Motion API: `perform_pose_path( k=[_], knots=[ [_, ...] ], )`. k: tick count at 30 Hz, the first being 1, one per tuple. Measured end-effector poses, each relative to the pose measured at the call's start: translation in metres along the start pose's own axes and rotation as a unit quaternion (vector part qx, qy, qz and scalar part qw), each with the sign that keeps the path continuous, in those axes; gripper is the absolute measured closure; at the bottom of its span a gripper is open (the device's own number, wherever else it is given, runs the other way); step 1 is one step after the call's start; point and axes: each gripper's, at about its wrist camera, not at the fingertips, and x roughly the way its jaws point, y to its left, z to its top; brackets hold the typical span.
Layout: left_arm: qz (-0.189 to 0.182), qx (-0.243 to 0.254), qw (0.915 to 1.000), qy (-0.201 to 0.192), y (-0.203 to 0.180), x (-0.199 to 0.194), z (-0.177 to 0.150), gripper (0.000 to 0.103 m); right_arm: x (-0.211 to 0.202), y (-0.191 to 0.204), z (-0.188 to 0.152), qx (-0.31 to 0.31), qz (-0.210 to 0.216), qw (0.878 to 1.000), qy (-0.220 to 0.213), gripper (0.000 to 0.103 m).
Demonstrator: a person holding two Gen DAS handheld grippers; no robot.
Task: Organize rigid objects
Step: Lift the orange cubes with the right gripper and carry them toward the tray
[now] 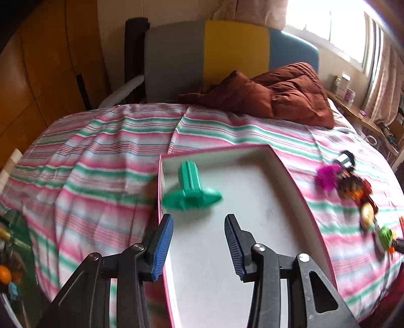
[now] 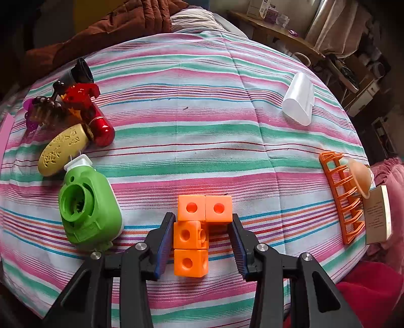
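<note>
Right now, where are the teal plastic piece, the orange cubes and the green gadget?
teal plastic piece (image 1: pixel 192 189): left wrist view, on its ribbed stem.
orange cubes (image 2: pixel 191 236): right wrist view, middle cube's face.
green gadget (image 2: pixel 89 207): right wrist view, its body.

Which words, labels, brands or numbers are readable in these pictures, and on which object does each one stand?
None can be read.
Beige oval piece: raised characters, not legible.
Small card at the right edge: printed lines, too small.
Red toy part: tiny marks, unreadable.
Boxes on the shelf: labels blurred.
</note>
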Motion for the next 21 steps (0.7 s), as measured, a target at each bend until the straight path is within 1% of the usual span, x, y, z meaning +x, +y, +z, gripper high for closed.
perform_pose_path(
  k=[4,9,16,21],
  knots=[
    [0.016,0.005,0.9996,-0.023,-0.013,-0.029,-0.021,0.061,-0.001,0.002,0.000,-0.004,-0.007,1.000,-0.008,0.060],
    [0.001,-0.007,0.9997,-0.025,-0.018,-0.049,-0.038,0.061,-0.006,0.011,-0.003,-0.022,-0.022,0.999,-0.025,0.060],
    [0.009,-0.002,0.9994,-0.032,-0.021,-0.063,-0.054,0.061,-0.006,0.016,-0.003,-0.024,-0.029,0.999,-0.039,0.060],
    [0.009,-0.007,0.9994,-0.033,-0.018,-0.068,-0.059,0.061,-0.007,0.011,0.000,0.001,-0.016,0.999,-0.049,0.060]
  ],
)
